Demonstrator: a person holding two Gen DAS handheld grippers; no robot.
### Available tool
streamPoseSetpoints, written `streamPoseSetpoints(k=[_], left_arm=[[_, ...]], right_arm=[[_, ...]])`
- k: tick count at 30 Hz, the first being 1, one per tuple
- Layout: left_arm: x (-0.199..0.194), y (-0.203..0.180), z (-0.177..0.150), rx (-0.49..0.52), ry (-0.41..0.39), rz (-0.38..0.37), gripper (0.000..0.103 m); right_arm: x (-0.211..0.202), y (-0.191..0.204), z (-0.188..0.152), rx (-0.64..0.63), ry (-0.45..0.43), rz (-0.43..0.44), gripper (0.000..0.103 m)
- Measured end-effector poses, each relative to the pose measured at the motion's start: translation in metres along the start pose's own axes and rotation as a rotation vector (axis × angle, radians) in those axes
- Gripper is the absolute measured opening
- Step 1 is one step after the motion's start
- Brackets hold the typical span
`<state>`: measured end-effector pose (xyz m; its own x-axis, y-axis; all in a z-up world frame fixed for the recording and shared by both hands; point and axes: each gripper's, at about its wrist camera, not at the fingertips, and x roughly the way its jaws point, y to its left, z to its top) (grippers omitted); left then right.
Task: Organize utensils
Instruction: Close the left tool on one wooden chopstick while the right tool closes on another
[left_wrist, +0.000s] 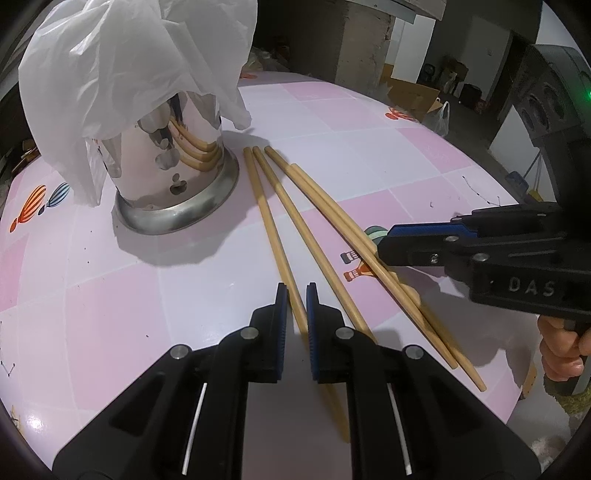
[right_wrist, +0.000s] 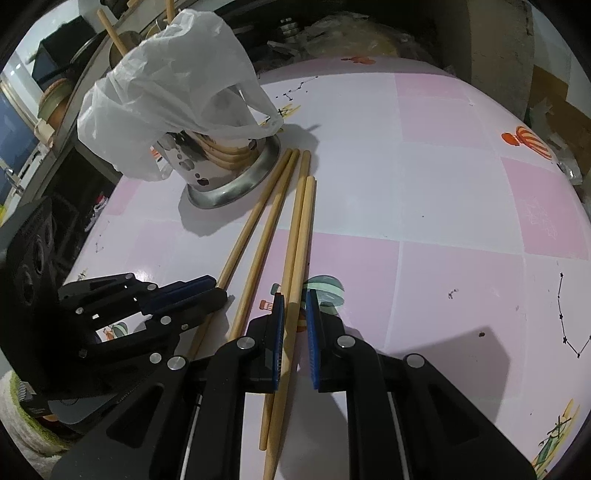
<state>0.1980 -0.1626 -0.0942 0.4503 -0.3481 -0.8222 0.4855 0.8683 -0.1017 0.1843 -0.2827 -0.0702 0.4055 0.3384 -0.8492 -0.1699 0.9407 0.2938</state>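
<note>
Steel utensil holder (left_wrist: 173, 177) stands toward the far left corner of the counter (left_wrist: 369, 122), a white plastic bag (left_wrist: 129, 62) draped over its top; perforated wall, flared base. Whether the bag leaves the mouth clear cannot be told.

Four wooden chopsticks (left_wrist: 280, 206) lie loose on the pink checked cloth just right of the holder, far tips close by its base, near ends fanning toward the near edge.

Left gripper (left_wrist: 295, 295): fingers narrowed round the leftmost chopstick near its near end. They look clamped on it; stick lies on the counter, not lifted.

Right gripper (right_wrist: 295, 306): fingers likewise narrowed, straddling the right-hand pair of chopsticks, which lie side by side and touching. Grip looks set on them.

Step in hand, by judgement: lifting sticks for the holder. Do it well by raising each end level so sticks don't pivot or slip, keeping the pair together, and nudging the bag aside before tipping them in.
</note>
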Motion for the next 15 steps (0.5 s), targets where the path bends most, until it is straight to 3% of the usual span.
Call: streamPoseSetpoints(k=[9,15], left_arm=[[-0.0001,0.0008,-0.0009,0.000,-0.011,-0.005,0.009],[-0.0035,-0.0003,-0.0069,0.009,-0.023,0.003,0.009]], right_arm=[[0.0080,0.0024,0.0015,-0.023,0.019,-0.077,0.008],[0.0057,-0.0017,-0.0010,-0.005,0.021,-0.083,0.007]])
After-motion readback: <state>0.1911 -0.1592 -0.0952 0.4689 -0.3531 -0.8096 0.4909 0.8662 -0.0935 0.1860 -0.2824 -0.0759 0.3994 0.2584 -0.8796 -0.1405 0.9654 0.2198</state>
